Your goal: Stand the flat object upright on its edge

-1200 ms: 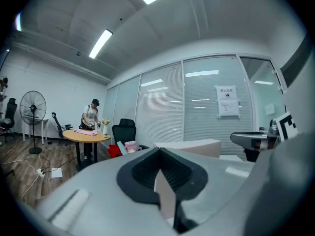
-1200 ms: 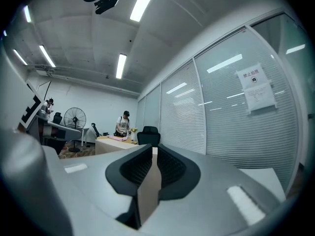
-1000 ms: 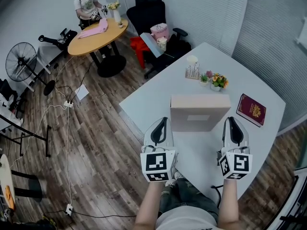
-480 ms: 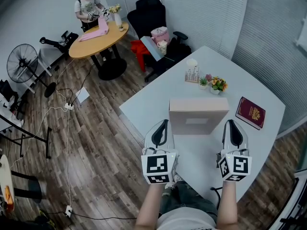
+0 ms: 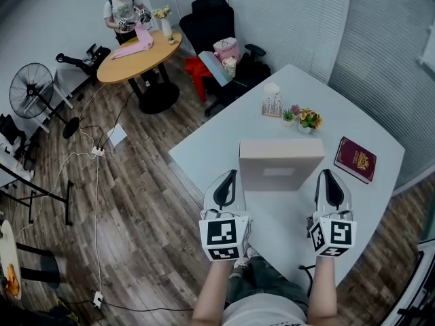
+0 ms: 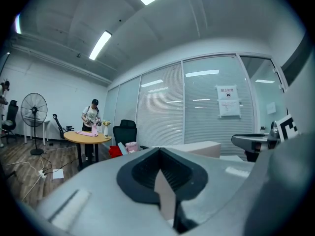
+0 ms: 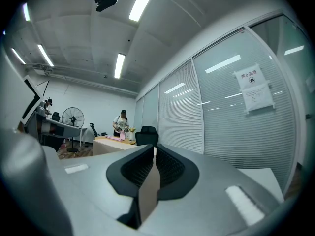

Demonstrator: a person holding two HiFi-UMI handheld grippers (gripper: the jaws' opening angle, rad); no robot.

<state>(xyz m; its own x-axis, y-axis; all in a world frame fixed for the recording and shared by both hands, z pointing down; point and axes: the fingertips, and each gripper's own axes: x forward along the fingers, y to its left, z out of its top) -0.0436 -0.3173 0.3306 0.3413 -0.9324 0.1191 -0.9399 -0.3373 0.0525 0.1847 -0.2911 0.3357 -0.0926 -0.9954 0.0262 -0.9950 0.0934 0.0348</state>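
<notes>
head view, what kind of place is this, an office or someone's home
Most likely an office: slatted blinds over glass partition walls, a black swivel chair, and a round wooden meeting table where a person stands working.

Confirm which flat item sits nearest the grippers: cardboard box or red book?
The cardboard box, directly ahead between the left gripper and right gripper; the red book lies farther off to the right.
</notes>
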